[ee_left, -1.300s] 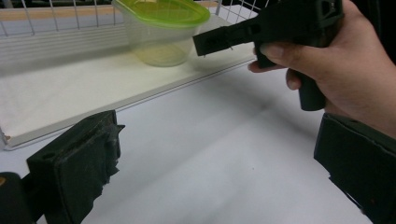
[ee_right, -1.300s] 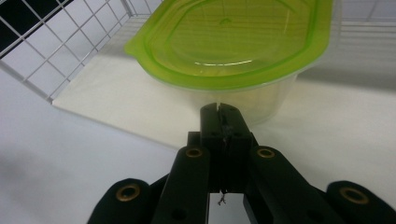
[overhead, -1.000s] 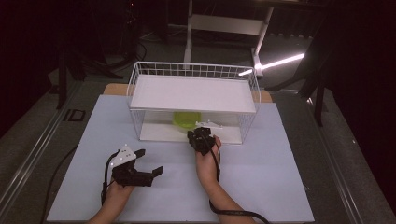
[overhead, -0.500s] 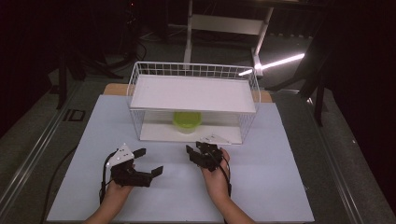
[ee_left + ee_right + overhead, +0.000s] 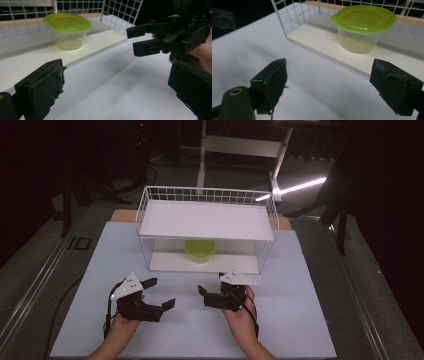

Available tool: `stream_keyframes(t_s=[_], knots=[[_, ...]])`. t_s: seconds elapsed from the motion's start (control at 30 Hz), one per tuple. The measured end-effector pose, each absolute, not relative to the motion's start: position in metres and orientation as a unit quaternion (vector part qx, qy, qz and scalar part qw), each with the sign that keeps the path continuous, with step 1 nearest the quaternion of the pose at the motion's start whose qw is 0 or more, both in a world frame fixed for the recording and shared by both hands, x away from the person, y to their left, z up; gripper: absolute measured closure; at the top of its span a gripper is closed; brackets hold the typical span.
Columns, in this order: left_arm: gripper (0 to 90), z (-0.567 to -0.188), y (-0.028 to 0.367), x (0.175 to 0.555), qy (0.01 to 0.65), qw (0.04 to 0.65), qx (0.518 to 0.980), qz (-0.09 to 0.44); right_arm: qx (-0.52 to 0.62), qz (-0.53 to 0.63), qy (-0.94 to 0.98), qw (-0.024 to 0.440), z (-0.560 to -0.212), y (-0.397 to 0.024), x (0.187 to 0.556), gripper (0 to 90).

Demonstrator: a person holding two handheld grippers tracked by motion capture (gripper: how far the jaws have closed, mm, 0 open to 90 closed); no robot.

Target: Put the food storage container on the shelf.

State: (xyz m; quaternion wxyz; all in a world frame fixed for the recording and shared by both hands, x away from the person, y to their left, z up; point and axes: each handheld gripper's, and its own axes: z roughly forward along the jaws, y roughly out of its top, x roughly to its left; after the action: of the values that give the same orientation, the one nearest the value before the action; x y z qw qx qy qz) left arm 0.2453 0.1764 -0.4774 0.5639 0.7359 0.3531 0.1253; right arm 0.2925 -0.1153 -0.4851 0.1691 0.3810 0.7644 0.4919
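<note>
Dark floor and black stands ring a desk [image 5: 310,320] covered with a pale lilac-white sheet, and a bright strip of light [image 5: 300,186] slants across the floor behind it. At the left of the high view, the left gripper [image 5: 159,292] rests low over the sheet in the person's hand, its jaws spread wide with nothing between them. Toward the middle stands a white wire rack [image 5: 207,232] with a flat white shelf on top and a white base board below. On that base board, under the shelf, sits a clear plastic tub with a green lid [image 5: 200,250], upright and closed. Right of the left gripper and in front of the rack, the right gripper [image 5: 211,292] hovers near the sheet; its jaws have just been opening and stand wide apart, empty, well clear of the tub.
</note>
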Motion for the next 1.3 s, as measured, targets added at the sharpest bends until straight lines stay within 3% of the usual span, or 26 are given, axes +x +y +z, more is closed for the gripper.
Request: stream_keyframes(t_s=[0.47, 1.3], knots=[[1.4, -0.473, 0.182, 0.232, 0.322, 0.554, 0.754, 0.147, 0.373, 0.49, 0.77, 0.166, -0.477, -0.139, 0.273, 14.8], [1.4, -0.49, 0.221, 0.206, 0.349, 0.546, 0.749, 0.136, 0.365, 0.483, 0.777, 0.172, -0.471, -0.202, 0.236, 17.8]])
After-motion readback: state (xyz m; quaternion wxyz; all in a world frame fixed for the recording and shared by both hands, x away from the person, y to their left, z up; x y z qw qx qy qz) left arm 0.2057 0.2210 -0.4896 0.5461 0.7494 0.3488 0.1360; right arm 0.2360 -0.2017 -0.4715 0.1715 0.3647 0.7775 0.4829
